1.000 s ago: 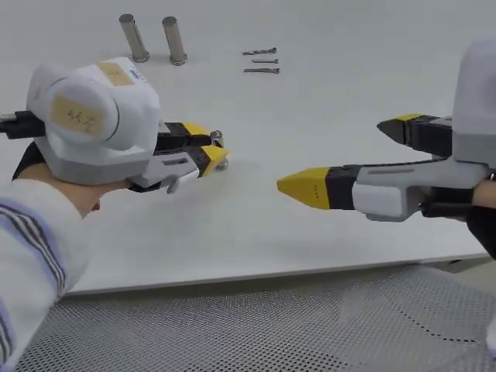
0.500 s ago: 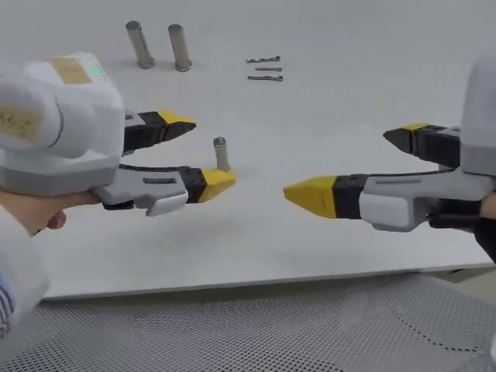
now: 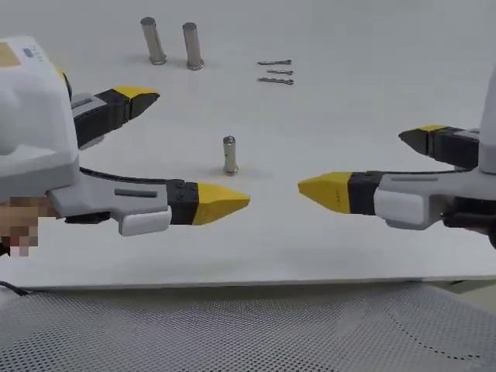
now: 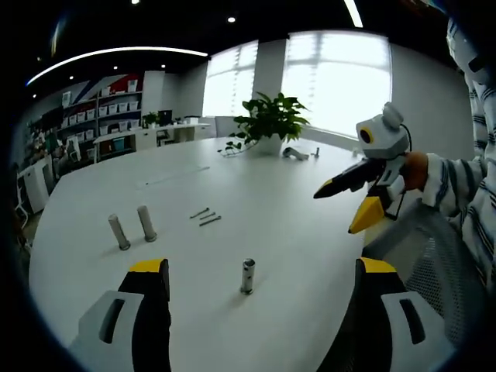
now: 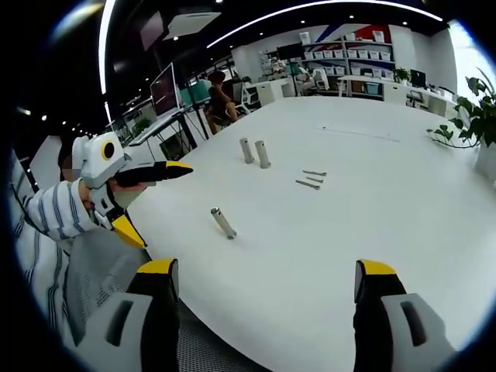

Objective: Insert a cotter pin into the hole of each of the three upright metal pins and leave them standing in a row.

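Centrally, one metal pin [image 3: 229, 155] stands upright on the white table [image 3: 349, 256], between the two grippers and touching neither. Toward the far left edge, two more pins [image 3: 153, 40] stand side by side. Three cotter pins [image 3: 276, 71] lie loose just to their right. The left gripper [image 3: 195, 147] and the right gripper [image 3: 353, 160] hover with jaws spread wide, holding nothing.

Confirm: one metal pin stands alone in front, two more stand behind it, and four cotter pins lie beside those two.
Wrong count: the head view shows three cotter pins, not four. The lone metal pin and the two rear pins stand as stated.
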The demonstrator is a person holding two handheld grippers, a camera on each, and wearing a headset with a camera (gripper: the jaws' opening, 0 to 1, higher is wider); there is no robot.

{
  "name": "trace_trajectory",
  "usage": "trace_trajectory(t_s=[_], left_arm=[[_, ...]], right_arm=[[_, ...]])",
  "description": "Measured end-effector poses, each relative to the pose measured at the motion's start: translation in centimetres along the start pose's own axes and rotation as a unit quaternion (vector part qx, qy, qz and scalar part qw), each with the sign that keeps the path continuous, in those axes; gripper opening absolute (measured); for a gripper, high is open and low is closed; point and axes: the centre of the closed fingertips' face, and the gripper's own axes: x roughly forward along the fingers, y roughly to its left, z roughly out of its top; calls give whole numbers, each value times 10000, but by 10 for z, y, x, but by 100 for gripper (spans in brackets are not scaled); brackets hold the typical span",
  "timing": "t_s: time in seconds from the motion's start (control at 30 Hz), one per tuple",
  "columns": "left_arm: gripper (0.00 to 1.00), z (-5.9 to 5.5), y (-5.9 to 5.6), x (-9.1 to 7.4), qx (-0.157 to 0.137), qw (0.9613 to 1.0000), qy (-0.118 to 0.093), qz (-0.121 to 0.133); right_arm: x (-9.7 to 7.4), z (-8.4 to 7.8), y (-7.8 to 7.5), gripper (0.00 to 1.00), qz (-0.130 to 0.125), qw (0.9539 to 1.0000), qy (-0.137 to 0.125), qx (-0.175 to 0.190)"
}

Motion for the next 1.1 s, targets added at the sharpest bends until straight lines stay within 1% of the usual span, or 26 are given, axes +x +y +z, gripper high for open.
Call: trace_trajectory(t_s=[0.07, 0.17, 0.27, 0.37, 0.47, 0.5, 0.57, 0.6, 0.7, 0.73, 0.77, 0.87, 1.0, 1.1], left_arm=[[99, -1, -1, -1, -91, 10000, -28, 7], [99, -4, -2, -2, -121, 9999, -15, -7], [99, -8, -3, -3, -137, 9999, -3, -12], [99, -11, -3, -4, -169, 9999, -21, 2], [99, -12, -3, -5, -193, 9998, -30, 21], [99, -13, -6, -5, -208, 9998, -23, 28], [99, -12, -7, -4, -212, 9998, -29, 41], [99, -11, -7, -4, -223, 9997, -32, 43], [99, -13, -5, -4, -262, 9996, -41, 45], [99, -13, -5, -4, -269, 9996, -40, 50], [99, -15, -2, -4, -275, 9996, -42, 57], [99, -17, -2, -4, -294, 9995, -33, 65], [99, -19, 1, -6, -310, 9995, -25, 112], [99, -21, 1, -6, -352, 9993, -13, 92]], right_arm=[[-1, 0, -1, 93, -23, 10000, 7, 5], [-2, 2, -5, 92, -64, 10000, 34, -45], [-4, 6, -10, 91, -155, 9996, 19, -227], [-4, 9, -13, 90, -173, 9993, 120, -322], [-3, 18, -20, 89, -204, 9988, 107, -426], [-2, 23, -23, 88, -218, 9985, 100, -490], [-2, 28, -27, 87, -245, 9980, 97, -578], [-1, 31, -32, 86, -276, 9975, 115, -645], [-1, 42, -39, 83, -321, 9950, 221, -915], [0, 46, -41, 83, -332, 9943, 223, -984], [0, 52, -44, 83, -352, 9929, 231, -1115], [3, 63, -50, 82, -390, 9902, 227, -1320], [9, 80, -60, 81, -463, 9836, 231, -1728], [14, 90, -63, 77, -392, 9802, 266, -1924]])
